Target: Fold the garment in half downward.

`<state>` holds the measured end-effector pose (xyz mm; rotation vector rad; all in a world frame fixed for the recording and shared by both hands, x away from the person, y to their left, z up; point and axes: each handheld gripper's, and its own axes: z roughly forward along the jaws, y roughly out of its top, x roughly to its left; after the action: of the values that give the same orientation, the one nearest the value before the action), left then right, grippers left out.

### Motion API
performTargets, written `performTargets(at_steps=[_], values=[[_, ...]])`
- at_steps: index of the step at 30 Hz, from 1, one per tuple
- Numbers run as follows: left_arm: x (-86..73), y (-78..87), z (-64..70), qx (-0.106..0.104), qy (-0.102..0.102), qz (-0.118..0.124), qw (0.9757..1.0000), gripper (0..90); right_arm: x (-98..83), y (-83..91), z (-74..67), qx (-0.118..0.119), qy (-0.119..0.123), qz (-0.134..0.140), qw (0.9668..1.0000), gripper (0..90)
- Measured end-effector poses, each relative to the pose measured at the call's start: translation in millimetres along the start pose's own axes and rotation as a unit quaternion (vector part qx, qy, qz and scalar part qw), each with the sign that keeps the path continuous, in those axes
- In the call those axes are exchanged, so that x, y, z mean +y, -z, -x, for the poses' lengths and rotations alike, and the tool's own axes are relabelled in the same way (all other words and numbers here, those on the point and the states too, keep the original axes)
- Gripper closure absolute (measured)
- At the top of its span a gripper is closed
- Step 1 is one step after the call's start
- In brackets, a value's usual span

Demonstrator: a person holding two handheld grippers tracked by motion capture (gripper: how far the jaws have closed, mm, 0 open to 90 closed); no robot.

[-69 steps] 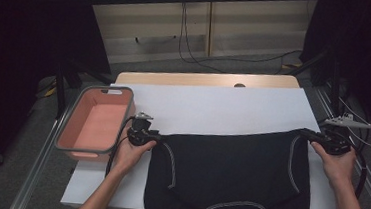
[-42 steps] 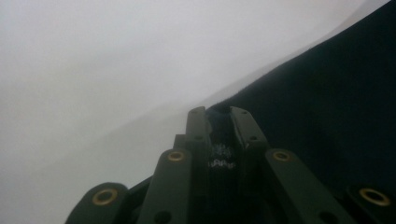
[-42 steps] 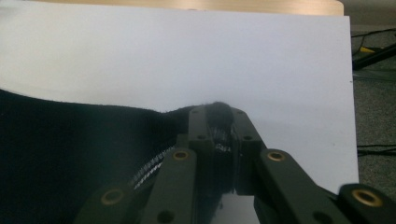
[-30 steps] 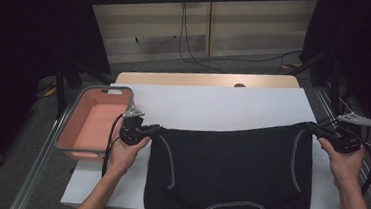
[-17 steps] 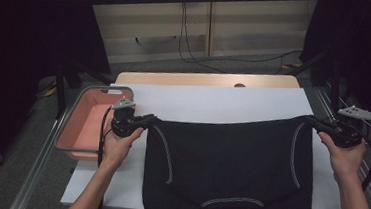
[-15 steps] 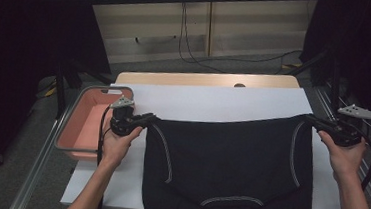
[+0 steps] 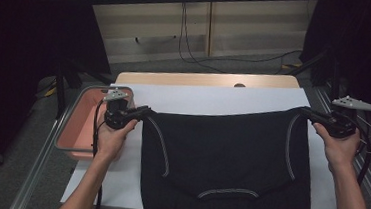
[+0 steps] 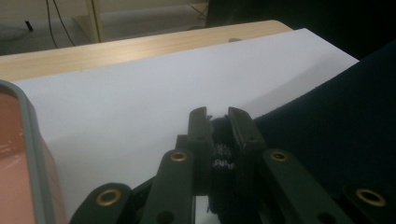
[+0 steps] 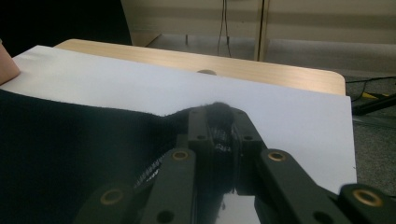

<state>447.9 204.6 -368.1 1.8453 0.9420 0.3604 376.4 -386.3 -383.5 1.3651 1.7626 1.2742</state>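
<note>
The left gripper (image 7: 140, 113) pinched one top corner of the black garment (image 7: 224, 157) between its fingers. The right gripper (image 7: 313, 114) held the other corner the same way, with the cloth stretched between them over the tabletop (image 7: 209, 99).

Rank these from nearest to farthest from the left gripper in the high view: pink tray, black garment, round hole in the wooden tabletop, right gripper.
1. Black garment: its corner is clamped in the left gripper jaws.
2. Pink tray: just beside the gripper, at the table's left edge.
3. Round hole: on the far wooden strip, past centre.
4. Right gripper: at the garment's opposite corner.
</note>
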Motion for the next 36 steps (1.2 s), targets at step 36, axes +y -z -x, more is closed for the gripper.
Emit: performTargets(at_steps=[36], values=[[40.9,-17.7,-40.8,0.015,0.023,0.042,0.9987,80.3,47.6,-42.9,8.1,-0.012,-0.004,0.008,0.9999,81.0]])
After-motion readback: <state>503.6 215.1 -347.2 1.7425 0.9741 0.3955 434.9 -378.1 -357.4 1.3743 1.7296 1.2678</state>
